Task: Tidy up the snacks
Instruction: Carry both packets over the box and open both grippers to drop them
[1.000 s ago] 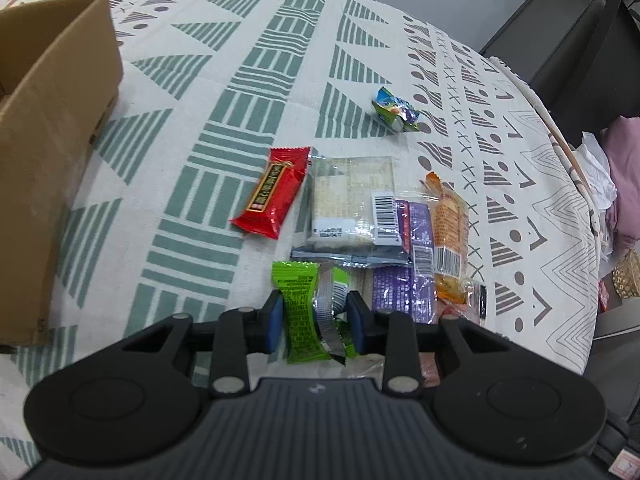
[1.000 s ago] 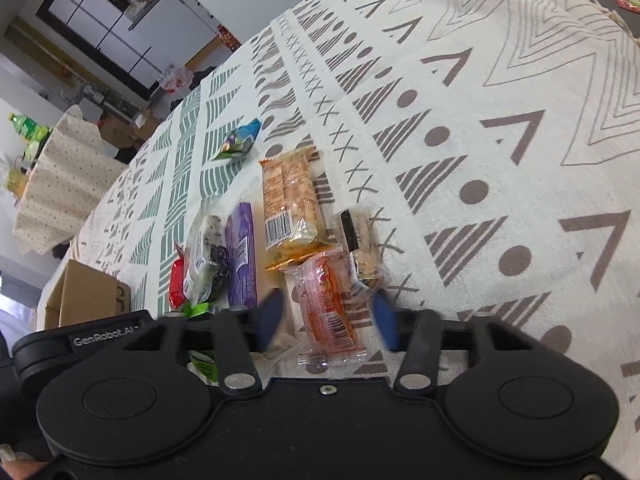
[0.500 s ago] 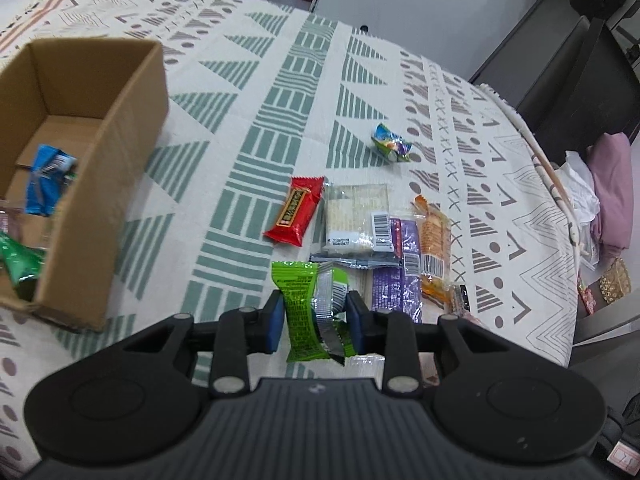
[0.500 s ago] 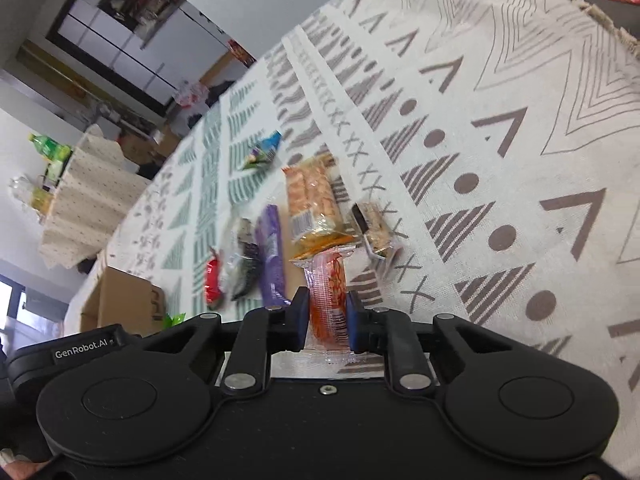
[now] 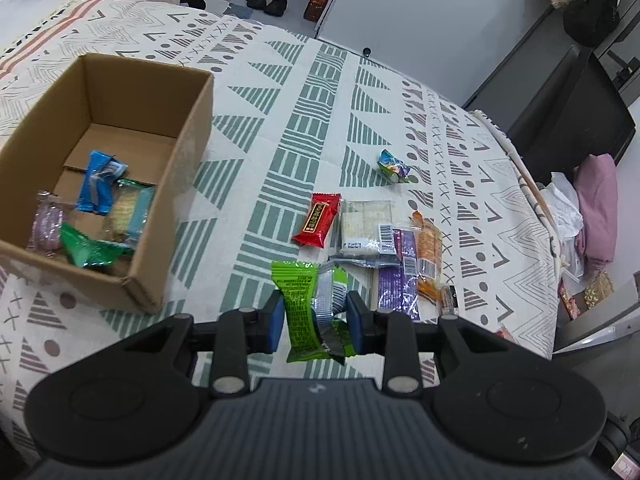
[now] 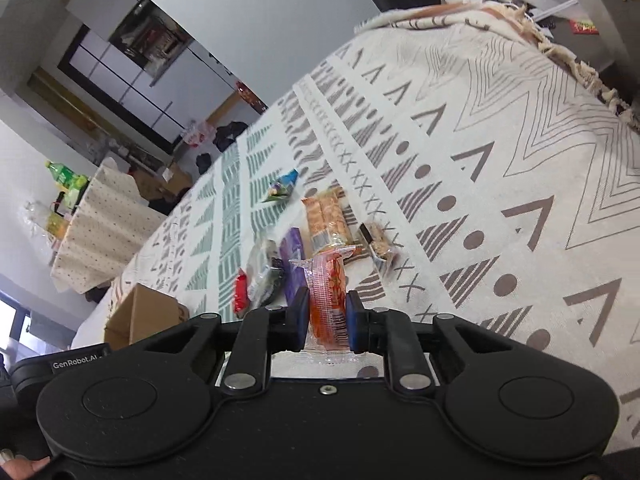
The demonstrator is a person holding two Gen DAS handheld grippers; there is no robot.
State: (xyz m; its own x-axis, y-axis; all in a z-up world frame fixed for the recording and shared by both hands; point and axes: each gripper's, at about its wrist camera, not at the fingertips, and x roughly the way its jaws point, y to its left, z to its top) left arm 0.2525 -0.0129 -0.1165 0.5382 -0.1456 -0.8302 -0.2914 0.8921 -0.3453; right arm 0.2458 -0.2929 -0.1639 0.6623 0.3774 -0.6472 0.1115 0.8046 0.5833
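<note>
Your left gripper pinches a green snack packet above the patterned cloth, right of the cardboard box; your right gripper clamps an orange wrapped snack lifted just before the remaining snack cluster.

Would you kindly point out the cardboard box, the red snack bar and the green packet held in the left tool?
cardboard box [image 5: 188, 152]: left wrist view, on its right outer wall.
red snack bar [image 5: 318, 220]: left wrist view, middle of the wrapper.
green packet [image 5: 300, 304]: left wrist view, printed face between the pads.
</note>
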